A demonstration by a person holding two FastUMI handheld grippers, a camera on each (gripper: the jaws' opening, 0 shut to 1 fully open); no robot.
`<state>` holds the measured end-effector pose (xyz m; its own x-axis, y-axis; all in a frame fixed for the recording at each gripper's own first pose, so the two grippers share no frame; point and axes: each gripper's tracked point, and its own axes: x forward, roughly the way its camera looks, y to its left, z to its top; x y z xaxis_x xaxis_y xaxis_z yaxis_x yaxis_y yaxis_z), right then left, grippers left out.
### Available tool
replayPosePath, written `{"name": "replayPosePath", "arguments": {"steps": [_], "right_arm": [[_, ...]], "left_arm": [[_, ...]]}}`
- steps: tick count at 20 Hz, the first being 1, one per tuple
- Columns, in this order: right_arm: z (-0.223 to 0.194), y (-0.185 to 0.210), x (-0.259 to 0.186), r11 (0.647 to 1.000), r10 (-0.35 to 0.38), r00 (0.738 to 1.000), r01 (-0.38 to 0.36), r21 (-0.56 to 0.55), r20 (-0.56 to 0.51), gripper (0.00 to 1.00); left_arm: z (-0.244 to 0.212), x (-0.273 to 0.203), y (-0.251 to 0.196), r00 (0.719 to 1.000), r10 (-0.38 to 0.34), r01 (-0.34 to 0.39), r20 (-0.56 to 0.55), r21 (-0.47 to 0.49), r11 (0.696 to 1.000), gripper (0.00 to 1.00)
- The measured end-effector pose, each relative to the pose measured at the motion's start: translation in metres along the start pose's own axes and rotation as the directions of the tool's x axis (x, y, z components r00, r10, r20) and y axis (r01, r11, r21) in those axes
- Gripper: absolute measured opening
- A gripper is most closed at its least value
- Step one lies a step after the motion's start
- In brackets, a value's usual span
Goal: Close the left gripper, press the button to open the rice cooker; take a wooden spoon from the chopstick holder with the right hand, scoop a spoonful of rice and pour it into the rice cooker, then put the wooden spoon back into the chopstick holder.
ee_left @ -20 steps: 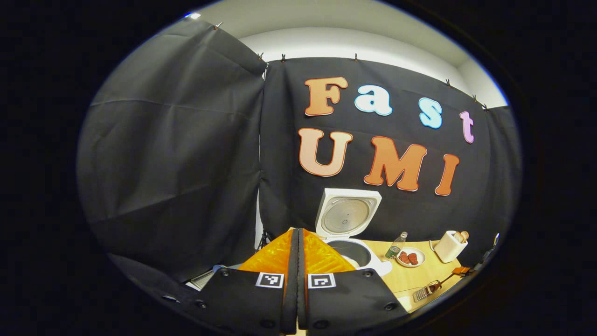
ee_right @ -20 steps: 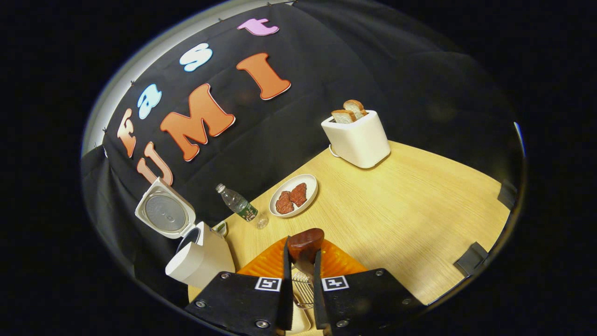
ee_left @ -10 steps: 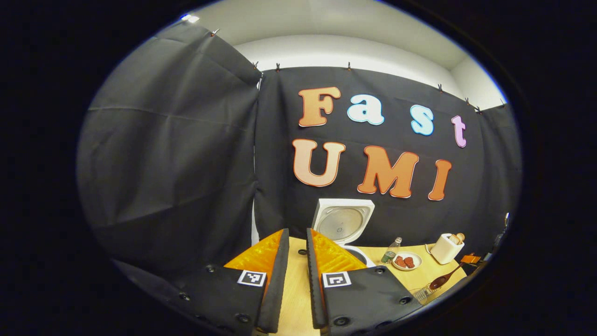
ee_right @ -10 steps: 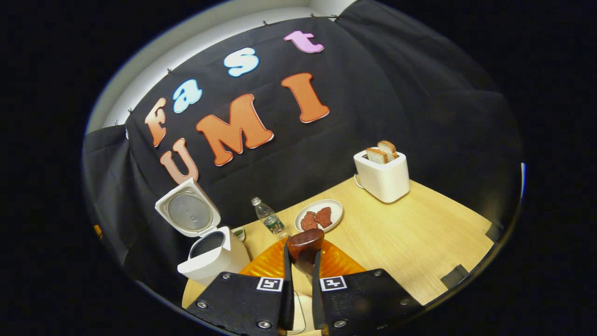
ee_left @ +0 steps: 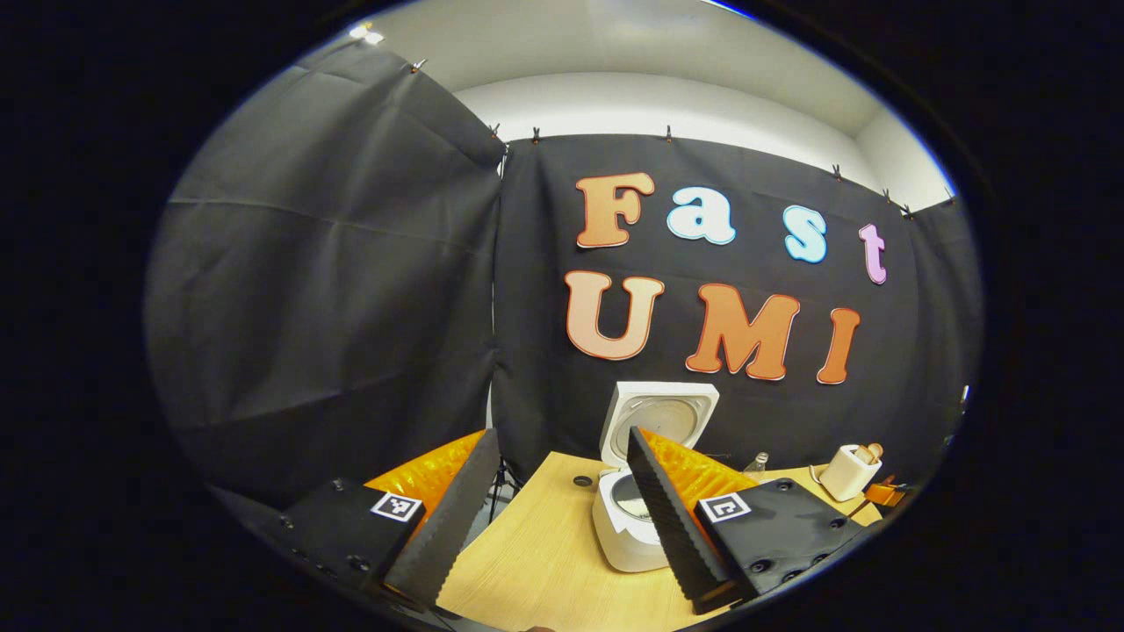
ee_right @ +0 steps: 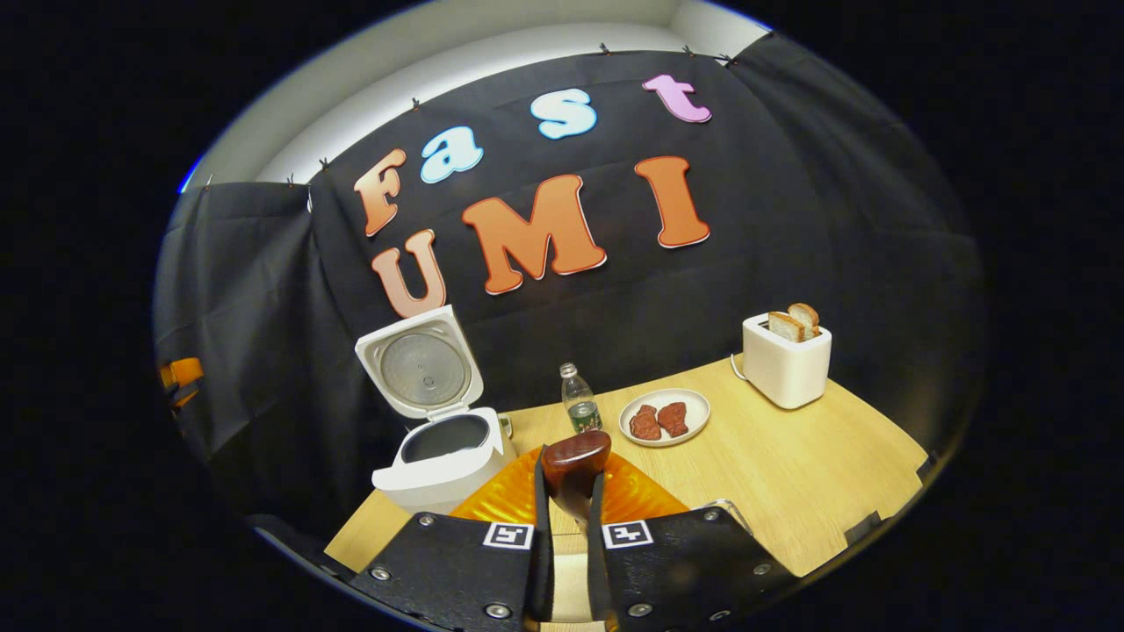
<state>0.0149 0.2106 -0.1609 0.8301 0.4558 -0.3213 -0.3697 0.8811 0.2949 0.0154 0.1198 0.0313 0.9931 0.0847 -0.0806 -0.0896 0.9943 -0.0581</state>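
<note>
The white rice cooker (ee_left: 625, 535) stands on the wooden table with its lid (ee_left: 660, 420) raised; it also shows as the cooker (ee_right: 446, 458) in the right gripper view, inner pot dark. My left gripper (ee_left: 560, 436) is open wide, held back from the cooker with nothing between its fingers. My right gripper (ee_right: 569, 467) is shut on the dark wooden spoon (ee_right: 576, 458), whose bowl sticks up past the fingertips, above the table and to the right of the cooker. I cannot tell if the spoon bowl holds anything.
A water bottle (ee_right: 578, 407), a plate with pieces of meat (ee_right: 664, 418) and a white toaster with bread (ee_right: 785, 362) line the back of the table (ee_right: 817, 474). A thin metal rim (ee_right: 729, 507) peeks out beside my right finger. Black cloth walls close the booth.
My left gripper went from shut to wide open and drew back from the cooker. My right gripper rose from the wire holder with the spoon and turned level toward the cooker.
</note>
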Motion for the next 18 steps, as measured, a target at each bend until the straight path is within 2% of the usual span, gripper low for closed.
{"name": "replayPosePath", "arguments": {"steps": [8, 12, 14, 15, 18], "right_arm": [[-0.073, 0.006, 0.033, 0.993, -0.025, 0.998, 0.018, -0.119, -0.058, 0.15], [-0.098, -0.001, 0.041, 0.984, -0.075, 0.994, 0.061, -0.170, -0.075, 0.15], [-0.099, 0.001, 0.039, 0.983, -0.082, 0.995, 0.070, -0.172, -0.062, 0.15], [-0.101, 0.003, 0.038, 0.984, -0.086, 0.994, 0.074, -0.161, -0.069, 0.15], [-0.119, 0.011, 0.034, 0.998, -0.065, 0.990, 0.061, -0.034, -0.126, 0.15]], "left_arm": [[-0.010, -0.007, 0.021, 0.999, 0.038, -0.036, -0.031, 0.038, 0.999, 0.98], [-0.017, -0.008, 0.031, 0.996, 0.070, -0.065, -0.049, 0.094, 0.993, 0.99], [-0.021, -0.006, 0.033, 0.995, 0.075, -0.069, -0.060, 0.106, 0.992, 1.00], [-0.023, -0.004, 0.034, 0.995, 0.075, -0.067, -0.066, 0.108, 0.992, 0.97], [-0.027, 0.000, 0.036, 0.994, 0.076, -0.068, -0.077, 0.104, 0.992, 0.99]]}}
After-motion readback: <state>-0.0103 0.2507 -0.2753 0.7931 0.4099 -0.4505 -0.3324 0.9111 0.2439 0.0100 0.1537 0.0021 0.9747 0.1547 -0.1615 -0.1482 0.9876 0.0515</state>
